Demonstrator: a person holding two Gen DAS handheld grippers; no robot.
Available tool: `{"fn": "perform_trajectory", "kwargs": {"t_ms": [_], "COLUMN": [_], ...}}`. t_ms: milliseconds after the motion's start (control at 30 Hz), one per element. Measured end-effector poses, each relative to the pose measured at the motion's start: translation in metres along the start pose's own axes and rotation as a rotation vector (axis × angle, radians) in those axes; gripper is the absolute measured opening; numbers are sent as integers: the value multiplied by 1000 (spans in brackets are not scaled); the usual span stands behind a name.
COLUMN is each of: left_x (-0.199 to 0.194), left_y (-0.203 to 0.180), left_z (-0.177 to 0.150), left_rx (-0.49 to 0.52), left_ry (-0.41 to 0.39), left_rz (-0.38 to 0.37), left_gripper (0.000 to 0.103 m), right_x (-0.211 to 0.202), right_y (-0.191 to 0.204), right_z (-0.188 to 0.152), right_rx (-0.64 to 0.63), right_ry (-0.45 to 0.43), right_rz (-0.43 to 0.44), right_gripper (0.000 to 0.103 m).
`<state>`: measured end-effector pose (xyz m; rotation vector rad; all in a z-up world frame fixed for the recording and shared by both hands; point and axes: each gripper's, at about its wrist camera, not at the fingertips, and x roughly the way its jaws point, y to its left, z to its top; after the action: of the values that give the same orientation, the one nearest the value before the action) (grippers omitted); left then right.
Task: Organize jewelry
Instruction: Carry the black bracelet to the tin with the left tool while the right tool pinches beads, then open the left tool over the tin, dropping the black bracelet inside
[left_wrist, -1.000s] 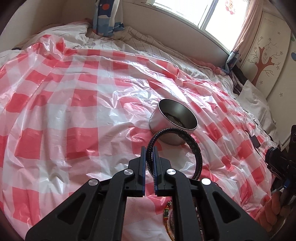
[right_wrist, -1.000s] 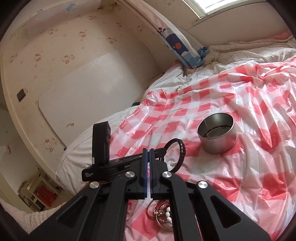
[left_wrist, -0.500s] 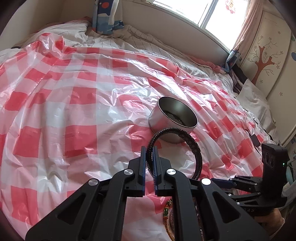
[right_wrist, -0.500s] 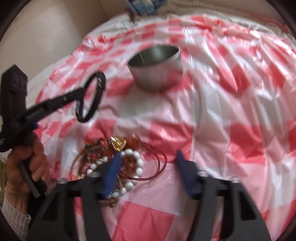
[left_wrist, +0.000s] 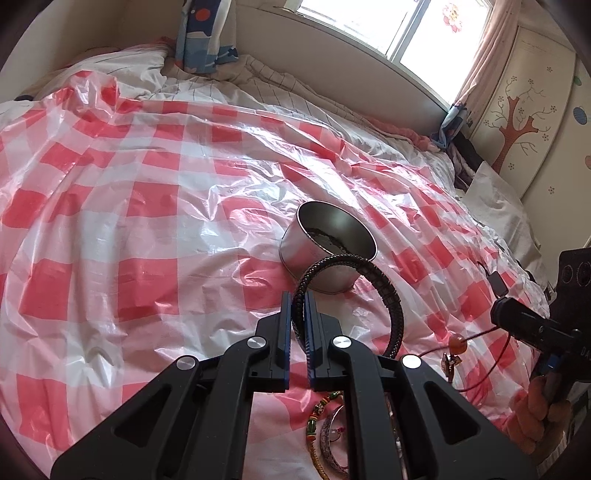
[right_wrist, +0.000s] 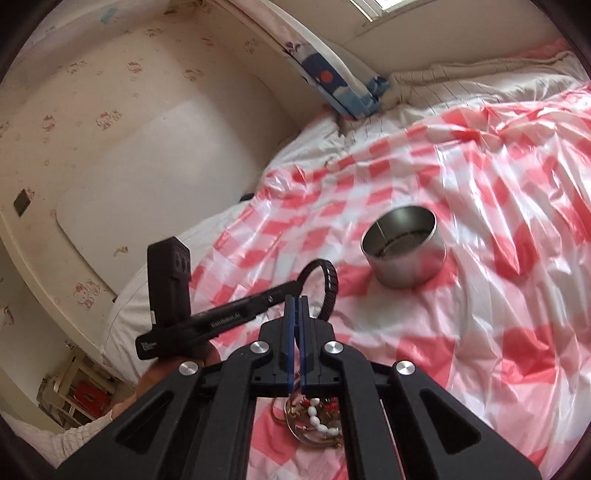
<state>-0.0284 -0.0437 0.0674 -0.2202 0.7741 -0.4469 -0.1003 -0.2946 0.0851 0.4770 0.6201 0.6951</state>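
The checked plastic sheet (left_wrist: 147, 229) covers the bed, probably to catch beads. Mid-sheet stands the steel tin (left_wrist: 325, 251), the likely destination. The left gripper (left_wrist: 297, 317) pinches a black braided bracelet (left_wrist: 384, 291); the right gripper (left_wrist: 498, 312) clamps a red cord necklace (left_wrist: 458, 341) above the near-edge jewelry pile (right_wrist: 314, 421).

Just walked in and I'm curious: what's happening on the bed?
A person is sorting jewelry with two handheld grippers. The left gripper is shut on a black braided bracelet near a metal tin. The right gripper is shut on a thin red cord necklace, lifted off the jewelry pile.
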Motion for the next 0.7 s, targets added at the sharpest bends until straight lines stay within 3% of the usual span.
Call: {"fn": "perform_trajectory", "kwargs": {"t_ms": [400, 700], "left_x": [47, 99], "left_y": [-38, -19], "left_z": [51, 76], "left_rx": [33, -12], "left_ry": [-3, 71], "left_rz": [5, 37], "left_gripper": [6, 7], "right_x": [0, 42], "right_y": [-14, -35], "right_z": [49, 103], "right_rx": [2, -5], "right_ry": [-83, -99], "right_rz": [15, -10], "right_gripper": [2, 3]}}
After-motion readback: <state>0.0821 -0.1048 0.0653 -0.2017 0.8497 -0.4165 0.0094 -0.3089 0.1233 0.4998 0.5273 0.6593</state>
